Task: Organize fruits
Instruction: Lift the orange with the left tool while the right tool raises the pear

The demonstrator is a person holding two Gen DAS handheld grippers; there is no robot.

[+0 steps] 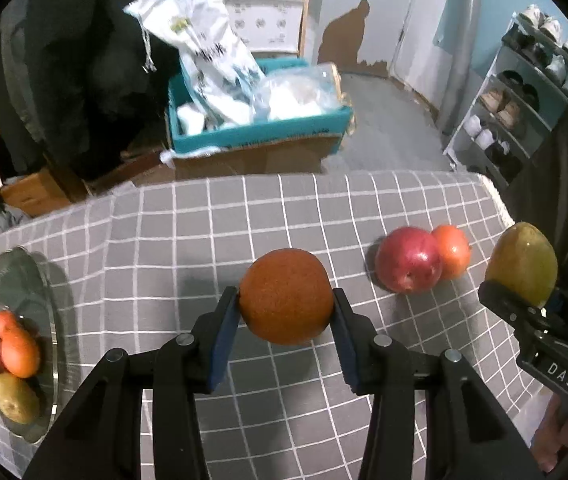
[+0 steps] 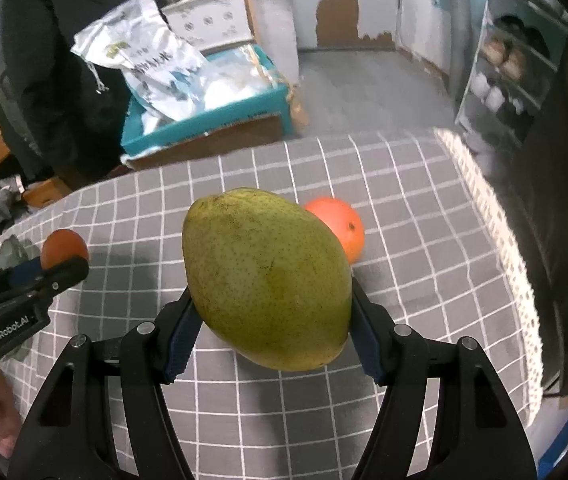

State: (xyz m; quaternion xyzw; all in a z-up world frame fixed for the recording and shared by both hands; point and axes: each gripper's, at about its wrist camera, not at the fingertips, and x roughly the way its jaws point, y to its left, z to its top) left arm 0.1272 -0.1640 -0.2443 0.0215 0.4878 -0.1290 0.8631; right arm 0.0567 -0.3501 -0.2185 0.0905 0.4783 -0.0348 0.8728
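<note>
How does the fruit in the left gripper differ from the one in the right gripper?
The orange is round and deep orange; the mango is elongated and green-yellow with dark speckles. The mango bulges well past the right gripper, while the orange sits compactly in the left gripper. Both are clamped and lifted off the checked tablecloth.

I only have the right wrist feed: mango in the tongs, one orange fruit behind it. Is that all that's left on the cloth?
Observer: No. In the left wrist view a red apple sits on the cloth touching that orange fruit; the mango blocks it for you.
Operator: Where's the plate?
Observer: A glass plate lies at the cloth's left edge, left of the left tongs.
Operator: Anything on it?
Observer: Four pieces: two orange fruits, a dark red one, and a yellowish one nearest the camera.
Operator: Left tongs loaded?
Observer: Yes, shut on an orange, held above the cloth.
</note>
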